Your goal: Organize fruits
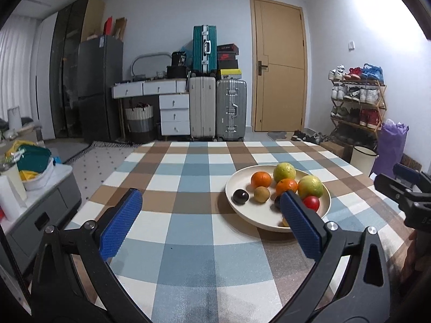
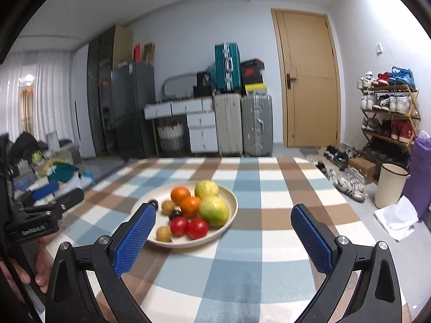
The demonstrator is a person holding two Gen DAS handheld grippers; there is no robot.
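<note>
Fruit: all the fruit in view lies together in a shallow, round cream-coloured plate [image 2: 231, 192] on the blue, brown and white checked tablecloth [image 1: 188, 215]; no fruit shows loose on the cloth.
Contents: two large yellow-green round fruits [image 2: 214, 211], two oranges [image 2: 180, 194], two glossy red tomato-like fruits [image 2: 198, 228], two small tan round fruits [image 2: 163, 233] and two small dark round fruits [image 1: 240, 196].
Stage: the plate is full either way, so this fits fruit already gathered there, or fruit waiting to be sorted out of it; the pictures do not settle which.
Left gripper [image 1: 211, 207]: blue-padded jaws spread wide, nothing between them, hovering above the cloth.
Right gripper [image 2: 223, 218]: blue-padded jaws equally wide and empty; a hand [image 2: 40, 266] on the other tool's handle shows at the left edge of the right wrist view.
Bearing from left: the plate lies ahead and to the right, partly behind the right finger.
Bearing from right: the plate lies ahead and to the left, its near rim just past the left finger.
Nearer side: my judgement is roughly equal reach; the red and tan fruits sit at the near rim, the green ones toward the right gripper's side.
Long axis: none to speak of; the fruits are round, so grip angle matters little.
</note>
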